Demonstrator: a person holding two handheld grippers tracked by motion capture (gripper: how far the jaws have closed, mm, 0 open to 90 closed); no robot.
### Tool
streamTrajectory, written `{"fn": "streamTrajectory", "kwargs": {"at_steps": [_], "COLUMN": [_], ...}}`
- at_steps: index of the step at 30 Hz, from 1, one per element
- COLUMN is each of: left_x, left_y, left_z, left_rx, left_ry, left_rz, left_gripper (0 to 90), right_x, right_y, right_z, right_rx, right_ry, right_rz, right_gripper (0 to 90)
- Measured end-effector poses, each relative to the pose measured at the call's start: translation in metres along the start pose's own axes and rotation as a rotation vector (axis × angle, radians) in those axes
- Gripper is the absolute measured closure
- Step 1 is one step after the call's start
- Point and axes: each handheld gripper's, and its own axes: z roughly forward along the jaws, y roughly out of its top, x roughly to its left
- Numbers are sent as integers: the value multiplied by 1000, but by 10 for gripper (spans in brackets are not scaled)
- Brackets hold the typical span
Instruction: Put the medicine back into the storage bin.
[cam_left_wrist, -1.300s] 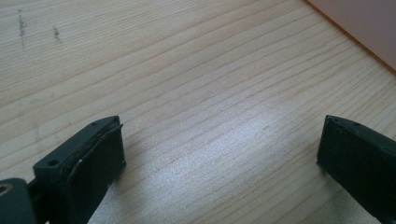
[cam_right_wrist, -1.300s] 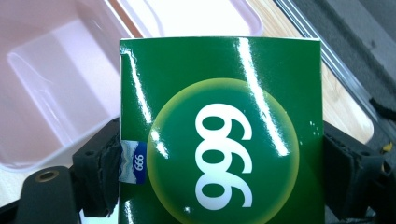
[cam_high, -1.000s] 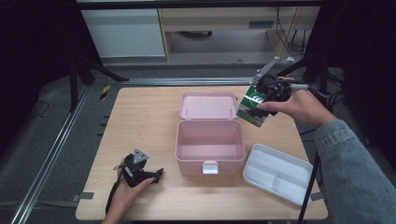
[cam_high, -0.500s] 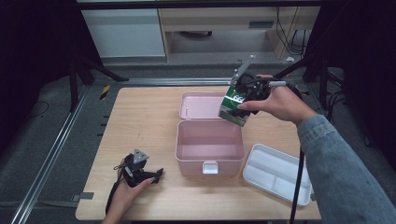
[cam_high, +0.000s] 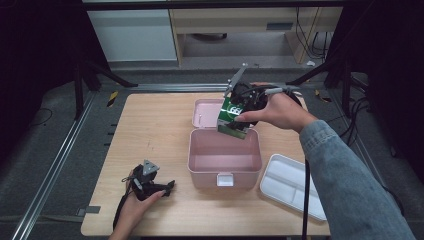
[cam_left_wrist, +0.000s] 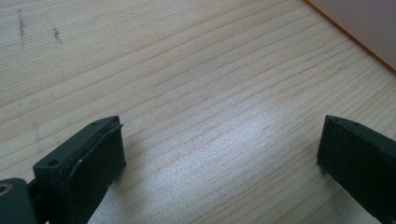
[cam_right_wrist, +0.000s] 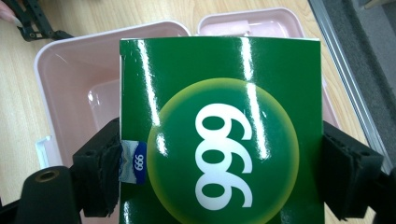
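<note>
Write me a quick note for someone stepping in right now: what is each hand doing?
Right gripper: shut on the glossy green cardboard box, held over the open pink plastic case.
Left gripper: open, empty, resting on the wooden table.
White plastic divider tray lies beside the case.
Done: box picked up.
Left: probably lower the box into the case.

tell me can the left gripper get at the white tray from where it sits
Probably not directly. The left gripper rests open on the table's near left, and the pink box stands between it and the white tray. It would have to go around or over.
</note>
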Motion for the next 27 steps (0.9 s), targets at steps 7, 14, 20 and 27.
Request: {"fn": "streamTrajectory", "kwargs": {"at_steps": [7,14,20,27], "left_x": [0,0,0,0], "left_y": [0,0,0,0], "left_z": [0,0,0,0], "left_rx": [1,1,0,0], "left_ry": [0,-1,-1,-1], "left_rz": [1,0,0,0], "left_gripper": [0,0,0,0], "right_x": [6,14,19,23], "right_y": [11,22,28,31], "right_z": [10,20,31,40], "right_rx": [3,0,4,17], "right_ry": [18,42,56,72], "right_rz": [-28,-65,-94,-109], "right_gripper": [167,167,167,167]}}
